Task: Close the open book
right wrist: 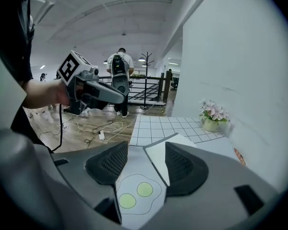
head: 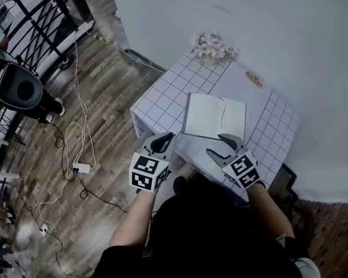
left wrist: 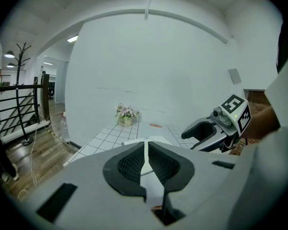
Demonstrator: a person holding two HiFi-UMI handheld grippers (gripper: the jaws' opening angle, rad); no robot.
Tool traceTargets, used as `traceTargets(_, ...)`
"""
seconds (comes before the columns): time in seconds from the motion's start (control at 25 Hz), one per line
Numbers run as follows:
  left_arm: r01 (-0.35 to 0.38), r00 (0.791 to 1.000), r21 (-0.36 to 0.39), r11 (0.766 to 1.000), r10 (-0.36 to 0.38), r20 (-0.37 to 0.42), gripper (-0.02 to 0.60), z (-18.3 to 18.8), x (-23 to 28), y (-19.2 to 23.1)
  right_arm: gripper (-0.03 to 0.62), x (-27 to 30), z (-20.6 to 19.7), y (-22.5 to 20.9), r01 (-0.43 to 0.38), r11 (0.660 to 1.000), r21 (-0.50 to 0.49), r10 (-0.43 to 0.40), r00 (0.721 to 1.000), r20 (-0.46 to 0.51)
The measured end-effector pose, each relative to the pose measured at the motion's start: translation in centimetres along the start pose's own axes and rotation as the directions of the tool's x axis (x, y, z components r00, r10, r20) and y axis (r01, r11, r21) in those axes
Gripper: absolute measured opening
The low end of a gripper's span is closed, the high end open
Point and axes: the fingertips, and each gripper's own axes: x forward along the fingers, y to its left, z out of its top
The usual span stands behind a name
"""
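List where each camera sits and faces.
Head view: on the head, steeply down on table, book; both arms, left gripper, right gripper show.
Left gripper view: on that gripper, along its jaws toward wall, flowers; right gripper shows.
Right gripper view: on that gripper, along its jaws toward railing; left gripper, hand show.
Shared: all three see book, flowers.

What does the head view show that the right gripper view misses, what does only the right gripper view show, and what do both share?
Head view only: the book whole, both pages open, and the right gripper's marker cube. Right gripper view only: a person with a backpack and the ceiling. Both: the table, flowers, left gripper and railing.
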Motion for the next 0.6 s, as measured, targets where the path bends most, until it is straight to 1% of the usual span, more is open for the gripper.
traceTargets(0.08, 0.012, 1.000, -0.008, 1.000, -0.013, -0.016, 0.032, -0.6, 0.8, 0.5, 0.224, 1.2, -0.5, -0.4, 0.000, 1.000, -0.006, 0.000, 1.000, -0.027)
traceTargets(0.2, 0.022, 0.999, -0.006, 1.000, -0.022, -0.033, 0.032, -1.2, 1.6, 1.0, 0.225, 2.8, -1.5, -0.2, -0.027, 0.999, -0.016, 0.026, 0.997, -0.067)
traceTargets(0.36, 0.012, 0.999, -0.028, 1.000, -0.013, -0.041, 0.032, -1.8, 2.8, 2.1, 0.227, 5.2, -2.9, -0.9, -0.053, 0.998, -0.035, 0.048, 0.990, -0.130)
traceTargets(0.52, 0.004, 0.998, -0.059, 0.998, -0.008, -0.069, 0.032, -3.0, 4.1, 2.5, 0.229, 7.6, -5.0, -2.0, -0.078, 0.995, -0.069, 0.063, 0.978, -0.201)
traceTargets(0.6, -0.001, 0.997, -0.074, 0.997, -0.005, -0.077, 0.032, -3.3, 4.6, 2.8, 0.229, 8.4, -5.6, -2.5, -0.093, 0.993, -0.076, 0.074, 0.973, -0.220)
